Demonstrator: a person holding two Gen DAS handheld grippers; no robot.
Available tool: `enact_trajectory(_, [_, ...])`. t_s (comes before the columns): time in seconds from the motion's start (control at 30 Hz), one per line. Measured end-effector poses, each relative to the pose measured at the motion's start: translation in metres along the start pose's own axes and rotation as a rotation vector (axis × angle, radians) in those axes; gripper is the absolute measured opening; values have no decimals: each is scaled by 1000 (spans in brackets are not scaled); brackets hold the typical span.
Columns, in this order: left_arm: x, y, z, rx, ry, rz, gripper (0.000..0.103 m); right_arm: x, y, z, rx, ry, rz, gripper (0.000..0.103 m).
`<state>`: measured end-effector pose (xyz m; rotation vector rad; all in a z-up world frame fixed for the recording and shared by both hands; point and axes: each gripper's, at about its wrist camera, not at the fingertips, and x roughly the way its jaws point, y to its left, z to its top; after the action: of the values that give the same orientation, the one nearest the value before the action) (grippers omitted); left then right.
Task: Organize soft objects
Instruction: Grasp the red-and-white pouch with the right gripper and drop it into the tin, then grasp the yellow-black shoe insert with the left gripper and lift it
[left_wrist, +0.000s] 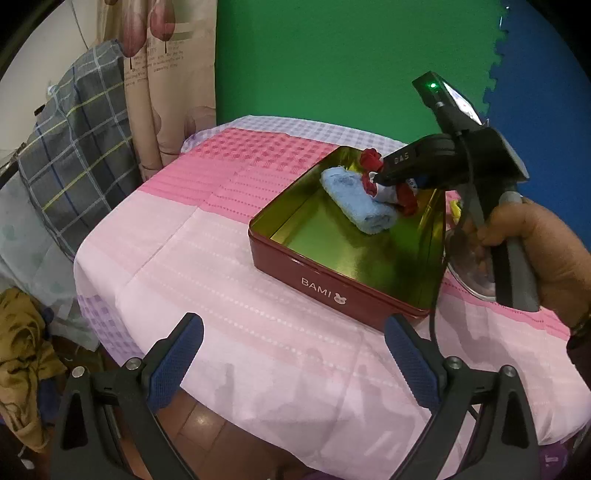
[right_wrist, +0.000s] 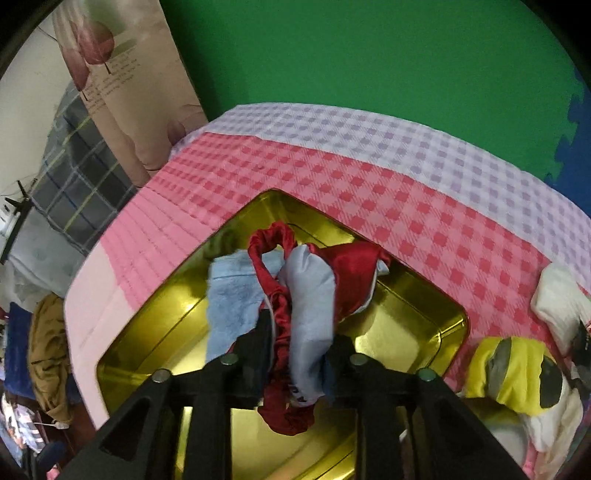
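A red tin (left_wrist: 325, 291) with a gold inside (right_wrist: 155, 343) stands on the table. A rolled light-blue towel (left_wrist: 354, 199) lies in it, also in the right wrist view (right_wrist: 232, 295). My right gripper (right_wrist: 295, 332) is shut on a bundle of red satin and white cloth (right_wrist: 310, 295) and holds it over the tin beside the towel; the bundle also shows in the left wrist view (left_wrist: 388, 188). My left gripper (left_wrist: 293, 354) is open and empty, near the table's front edge, in front of the tin.
A yellow and grey cloth item (right_wrist: 517, 373) and a white soft item (right_wrist: 561, 299) lie on the pink checked tablecloth (left_wrist: 221, 258) to the right of the tin. A plaid cloth (left_wrist: 77, 147) and curtain (left_wrist: 166, 85) hang at left. A green wall is behind.
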<state>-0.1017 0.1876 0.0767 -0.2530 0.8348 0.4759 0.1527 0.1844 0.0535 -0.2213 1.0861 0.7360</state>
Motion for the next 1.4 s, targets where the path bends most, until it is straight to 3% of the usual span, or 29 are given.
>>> enact_trajectory(0.07, [2, 0, 0, 1, 9, -2, 97, 1, -1, 0, 2, -5, -9, 33])
enact_trajectory(0.17, [5, -2, -1, 10, 22, 6, 97, 0, -5, 3, 23, -6, -17, 55])
enact_trajectory(0.37, [6, -5, -2, 26, 15, 24, 97, -40, -18, -1, 88, -141, 23, 56])
enact_trajectory(0.5, [4, -9, -4, 49, 5, 30, 97, -87, -38, -25, 143, -252, 93, 57])
enact_trajectory(0.57, [0, -14, -5, 77, -11, 25, 97, -119, -54, -55, 163, -316, 102, 58])
enact_trajectory(0.7, [-9, -28, -9, 153, -51, -11, 97, -161, -84, -117, 142, -365, -62, 60])
enact_trajectory(0.9, [-36, -59, -2, 272, -101, -152, 97, -199, -161, -218, 90, -282, -499, 60])
enact_trajectory(1.03, [-38, -100, 37, 441, -100, -314, 97, -207, -209, -260, 176, -241, -589, 60])
enact_trajectory(1.1, [-33, -119, 58, 510, -113, -373, 97, -208, -227, -275, 230, -235, -583, 60])
enact_trajectory(1.2, [-12, -168, 97, 711, -94, -467, 97, -202, -245, -294, 323, -232, -537, 60])
enact_trajectory(1.4, [49, -242, 135, 1016, -30, -477, 95, -198, -242, -295, 290, -231, -509, 60])
